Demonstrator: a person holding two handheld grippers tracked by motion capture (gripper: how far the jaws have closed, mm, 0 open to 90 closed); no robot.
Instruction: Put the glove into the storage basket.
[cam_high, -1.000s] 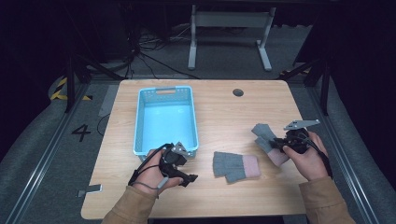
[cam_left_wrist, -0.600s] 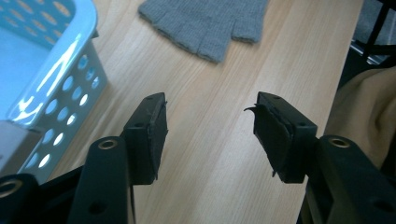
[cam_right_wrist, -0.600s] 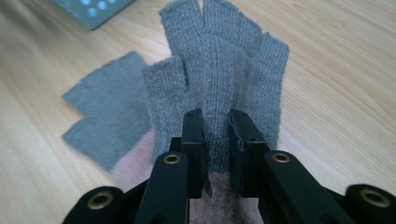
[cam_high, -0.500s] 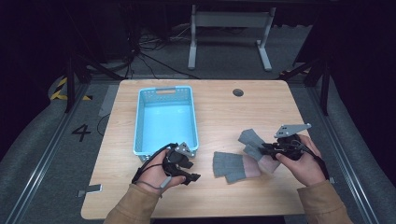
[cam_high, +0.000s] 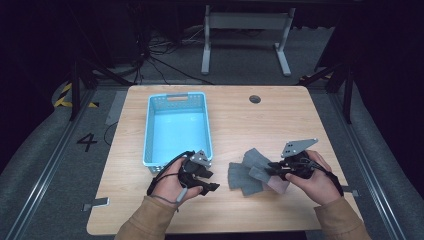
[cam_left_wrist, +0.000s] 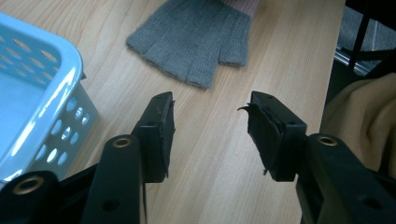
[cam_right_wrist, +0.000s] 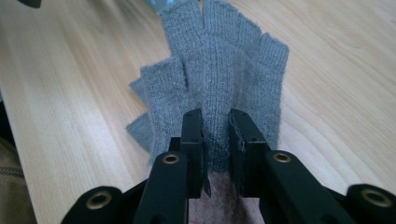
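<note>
- Now I am clamping my right gripper (cam_right_wrist: 215, 140) on the upper grey glove (cam_right_wrist: 219, 70), lower right of the high view.
- Lifting slowly is keeping the lower glove (cam_high: 239, 175) flat.
- My left gripper (cam_left_wrist: 210, 130) is waiting, jaws apart, by the blue basket (cam_high: 150, 150).

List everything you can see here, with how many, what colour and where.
basket: one, light blue, left half of the table
gloves: two, grey with pink cuffs; one flat on the table, one pinched in the right gripper, overlapping it
table: one, light wood
hole cover: one, dark, far side of the table
desk frame: one, grey, on the floor beyond
left gripper: black, jaws open, near the basket
right gripper: black, shut on a glove
</note>
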